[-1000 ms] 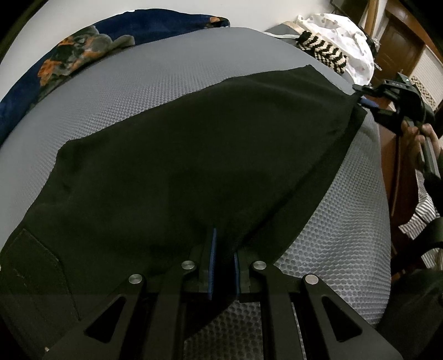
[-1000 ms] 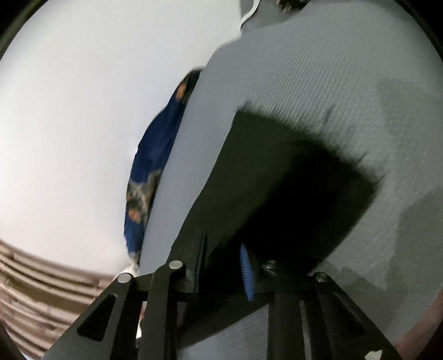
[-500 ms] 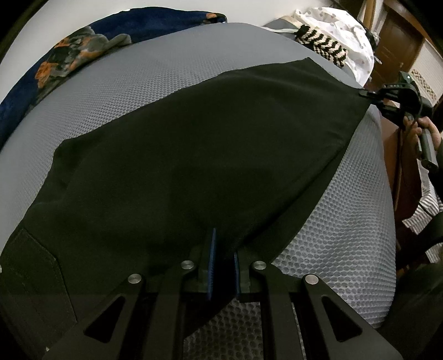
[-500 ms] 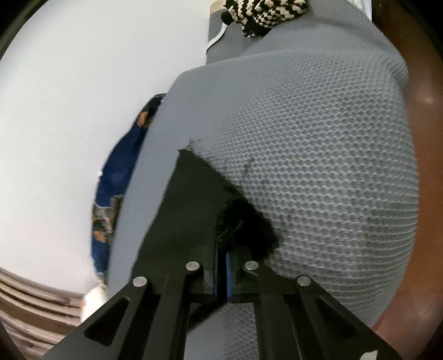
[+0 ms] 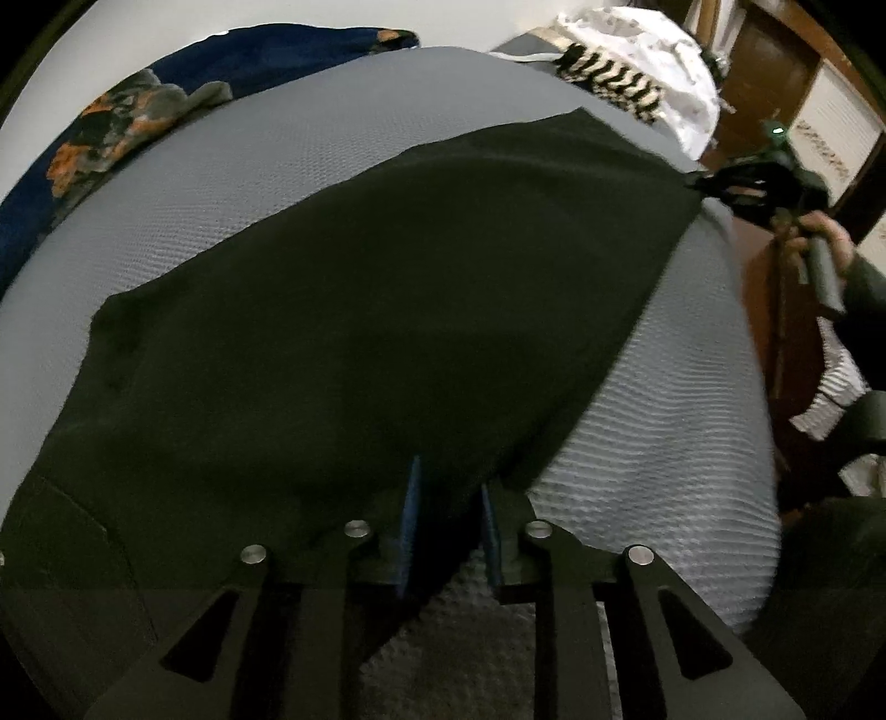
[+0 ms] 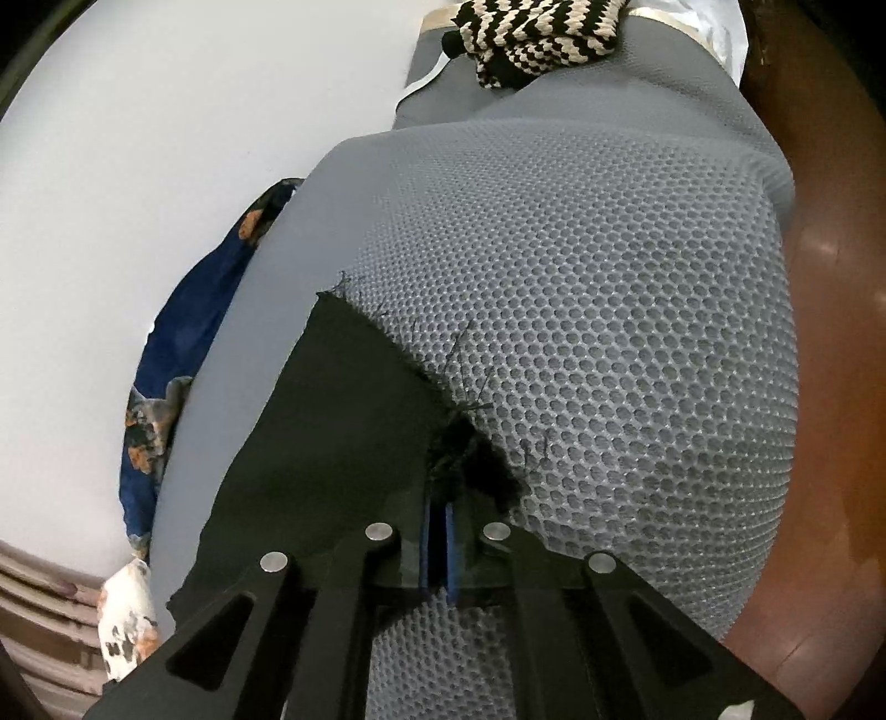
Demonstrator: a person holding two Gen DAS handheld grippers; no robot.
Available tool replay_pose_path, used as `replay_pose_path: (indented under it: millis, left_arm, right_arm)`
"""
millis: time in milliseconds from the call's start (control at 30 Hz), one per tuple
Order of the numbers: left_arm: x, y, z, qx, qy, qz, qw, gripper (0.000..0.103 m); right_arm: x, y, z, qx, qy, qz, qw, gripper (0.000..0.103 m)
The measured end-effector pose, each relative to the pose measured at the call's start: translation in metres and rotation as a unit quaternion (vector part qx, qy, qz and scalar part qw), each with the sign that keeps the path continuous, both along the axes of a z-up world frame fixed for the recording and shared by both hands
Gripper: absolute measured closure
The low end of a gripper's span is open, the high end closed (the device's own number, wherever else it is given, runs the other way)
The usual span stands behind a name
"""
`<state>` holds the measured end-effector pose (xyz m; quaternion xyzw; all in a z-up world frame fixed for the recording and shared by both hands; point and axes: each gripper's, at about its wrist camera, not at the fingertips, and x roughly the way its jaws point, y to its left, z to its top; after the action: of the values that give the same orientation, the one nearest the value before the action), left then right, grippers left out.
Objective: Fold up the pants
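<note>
Black pants [image 5: 360, 310] lie spread flat across a grey honeycomb mattress [image 5: 664, 443]. My left gripper [image 5: 446, 512] sits at the near edge of the pants with the cloth between its blue pads, which stand a little apart. My right gripper [image 6: 440, 531] is shut on the frayed hem corner of a pant leg [image 6: 343, 421]. It also shows in the left wrist view [image 5: 747, 183] at the far right edge of the mattress, held by a hand.
A blue floral blanket [image 5: 138, 111] lies along the wall side. A black-and-white knit item [image 6: 531, 33] and white cloth [image 5: 653, 61] sit at the mattress head. Brown wooden floor [image 6: 819, 387] lies beyond the right edge.
My right gripper shut on the hem corner and pulled the leg out flat toward the right edge. My left gripper's pads have parted slightly, and the view is blurred with motion.
</note>
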<state>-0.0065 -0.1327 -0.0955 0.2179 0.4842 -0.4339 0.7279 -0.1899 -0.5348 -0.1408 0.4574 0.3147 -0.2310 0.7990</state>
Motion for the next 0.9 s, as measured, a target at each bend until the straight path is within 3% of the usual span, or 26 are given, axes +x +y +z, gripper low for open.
replay_pose_path:
  millis: [133,167,233,333,467,567,700,900]
  left_arm:
    - [-0.004,0.016,0.020,-0.037,-0.001,-0.007,0.9993,0.066]
    - [-0.001,0.024,0.028,-0.052,-0.008,0.003,0.9986,0.061]
    - [0.011,0.042,0.039,-0.073,-0.024,0.038,0.9963,0.055]
    - [0.037,0.069,0.046,-0.081,-0.047,0.111,0.9894,0.054]
    - [0.076,0.111,0.044,-0.078,-0.050,0.227,0.9695,0.054]
    - [0.089,0.144,0.038,-0.077,-0.051,0.285,0.9541,0.054]
    - [0.098,0.180,0.030,-0.061,-0.055,0.325,0.9422,0.054]
    - [0.099,0.221,0.005,-0.044,-0.044,0.358,0.9316,0.054]
  right_arm:
    - [-0.008,-0.006,0.005,-0.009,0.019,-0.027,0.999,0.099]
    - [-0.012,-0.007,0.008,-0.022,0.035,-0.036,0.998,0.091]
    - [-0.016,-0.011,0.013,-0.041,0.060,-0.050,0.996,0.089]
    - [-0.014,-0.011,0.026,-0.058,0.062,-0.053,0.995,0.089]
    - [0.028,0.013,0.050,-0.084,0.049,0.016,0.995,0.089]
    - [0.081,0.050,0.062,-0.089,0.033,0.104,0.990,0.089]
    - [0.165,0.119,0.068,-0.084,0.023,0.246,0.965,0.086]
    - [0.271,0.245,0.067,-0.077,0.018,0.441,0.894,0.079]
